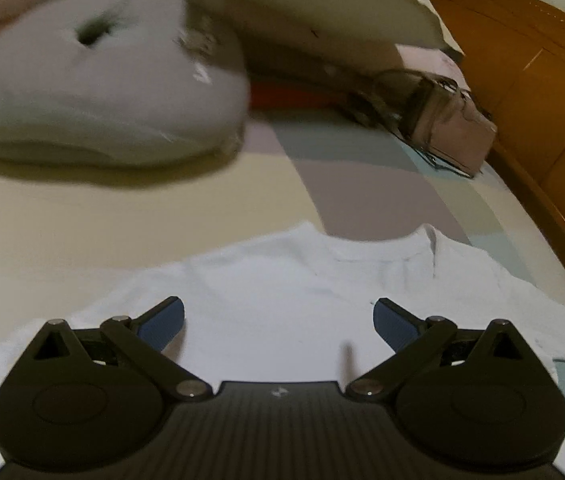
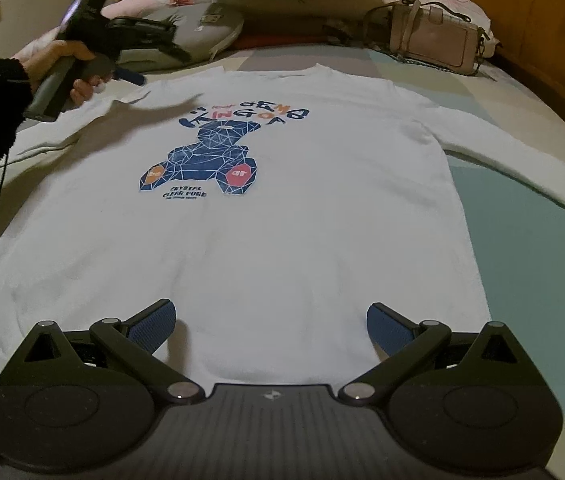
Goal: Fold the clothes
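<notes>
Your right gripper [image 2: 270, 330] sits at the hem end of the white sweatshirt [image 2: 266, 248], its blue pads spread wide with nothing between them; only cloth shows in the gap, and you cannot tell from the right wrist view whether the pads touch it.

The sweatshirt lies face up and flat on the bedspread [image 2: 522, 240], hem toward you, collar away. Just beyond the hem the body is smooth. Past that, at chest height, comes the blue bear print [image 2: 206, 160]. One sleeve [image 2: 522, 160] runs out from the shoulder on the picture's right, angled across the bedspread; the other lies off the opposite shoulder, partly hidden by your dark sleeve.

Your left gripper [image 1: 278, 324] hovers above that far shoulder, near the collar [image 1: 370, 250]. Its pads [image 1: 162, 324] are also fully apart and hold nothing. In the right wrist view your hand [image 2: 70, 64] grips its handle, clear of the cloth.

Beyond the collar, well apart from the sweatshirt, sit a grey cushion [image 2: 202, 28], a pale handbag [image 2: 434, 36] and pillows against the wooden headboard [image 2: 542, 20].

Judged from this, the garment is laid out and smoothed, but no fold is made: both sleeves are out, the sides are unturned, the body is full length. Everything remains, likely starting with a sleeve or a shoulder.
</notes>
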### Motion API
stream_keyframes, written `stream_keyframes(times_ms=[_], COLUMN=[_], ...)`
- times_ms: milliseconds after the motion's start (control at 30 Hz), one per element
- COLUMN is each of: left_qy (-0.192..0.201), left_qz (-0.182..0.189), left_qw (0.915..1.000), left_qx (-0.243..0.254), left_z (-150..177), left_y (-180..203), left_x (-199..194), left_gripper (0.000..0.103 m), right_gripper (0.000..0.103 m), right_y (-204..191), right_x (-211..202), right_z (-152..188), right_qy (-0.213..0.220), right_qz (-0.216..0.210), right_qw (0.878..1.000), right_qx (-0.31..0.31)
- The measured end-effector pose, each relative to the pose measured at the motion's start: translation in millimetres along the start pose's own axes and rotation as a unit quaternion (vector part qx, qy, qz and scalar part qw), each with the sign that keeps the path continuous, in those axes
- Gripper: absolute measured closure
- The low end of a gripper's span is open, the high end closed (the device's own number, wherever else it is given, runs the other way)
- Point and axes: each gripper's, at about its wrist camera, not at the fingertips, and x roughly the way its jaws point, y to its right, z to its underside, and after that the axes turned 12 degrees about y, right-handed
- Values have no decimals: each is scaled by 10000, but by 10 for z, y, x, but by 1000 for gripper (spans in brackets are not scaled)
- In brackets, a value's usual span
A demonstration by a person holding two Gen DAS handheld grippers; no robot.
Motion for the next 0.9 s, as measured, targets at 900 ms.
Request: stream_keyframes(times_ms=[900], left_qy=[503], left_qz=[-1443], left_qw=[9787], left_qx=[-1371], left_z=[283], left_y=[-1499], left_x=[-2169], left_gripper=[2], right_gripper=[0], right_y=[-440], right_x=[-555], right_z=[-179], right_qy=[213], right_qz=[-200], right_qw=[9995], right_qx=[-100])
